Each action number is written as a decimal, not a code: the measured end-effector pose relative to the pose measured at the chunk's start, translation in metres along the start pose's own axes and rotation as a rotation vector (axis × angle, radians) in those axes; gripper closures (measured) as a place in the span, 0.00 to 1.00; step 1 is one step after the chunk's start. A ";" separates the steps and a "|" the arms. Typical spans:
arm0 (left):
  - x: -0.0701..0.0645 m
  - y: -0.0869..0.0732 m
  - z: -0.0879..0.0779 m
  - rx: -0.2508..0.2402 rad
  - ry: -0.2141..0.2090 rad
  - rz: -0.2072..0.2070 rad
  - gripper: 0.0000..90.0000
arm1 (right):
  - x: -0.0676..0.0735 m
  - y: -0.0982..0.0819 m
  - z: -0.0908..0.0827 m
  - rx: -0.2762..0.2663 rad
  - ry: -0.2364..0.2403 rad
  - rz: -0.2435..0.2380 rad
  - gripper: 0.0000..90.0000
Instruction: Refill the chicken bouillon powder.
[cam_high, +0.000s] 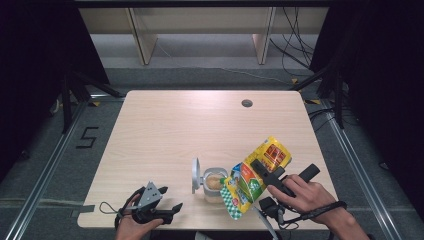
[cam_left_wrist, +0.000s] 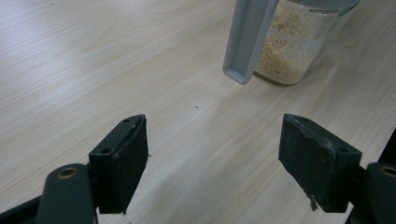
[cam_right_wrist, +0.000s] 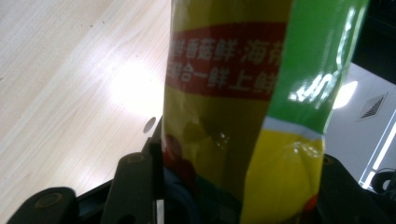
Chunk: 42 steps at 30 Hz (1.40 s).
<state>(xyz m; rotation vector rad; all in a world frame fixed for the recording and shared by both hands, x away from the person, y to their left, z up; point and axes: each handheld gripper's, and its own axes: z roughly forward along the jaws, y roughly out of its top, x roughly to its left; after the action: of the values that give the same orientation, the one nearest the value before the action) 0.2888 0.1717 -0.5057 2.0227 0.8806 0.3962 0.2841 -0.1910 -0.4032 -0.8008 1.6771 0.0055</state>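
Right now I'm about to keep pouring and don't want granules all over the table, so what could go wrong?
The bag, clamped in the right gripper, tilts over the small jar; its mouth looks wider than the opening, so granules may spill. The left gripper rests open, apart from the jar, so nothing steadies it against a nudge. The raised lid could catch the bag.
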 end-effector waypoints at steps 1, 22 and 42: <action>0.000 0.000 0.000 -0.002 0.001 0.011 0.26 | 0.001 -0.001 0.000 -0.001 0.002 0.012 0.62; 0.000 0.000 0.000 -0.002 -0.003 -0.008 0.26 | 0.014 -0.006 0.002 -0.033 0.013 0.163 0.62; 0.000 0.000 0.001 -0.012 -0.007 0.014 0.26 | 0.056 -0.030 0.012 -0.132 0.082 0.658 0.65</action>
<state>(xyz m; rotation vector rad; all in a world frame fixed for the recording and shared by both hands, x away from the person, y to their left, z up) 0.2892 0.1710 -0.5056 2.0195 0.8580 0.4008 0.3071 -0.2368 -0.4430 -0.3156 1.9664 0.5497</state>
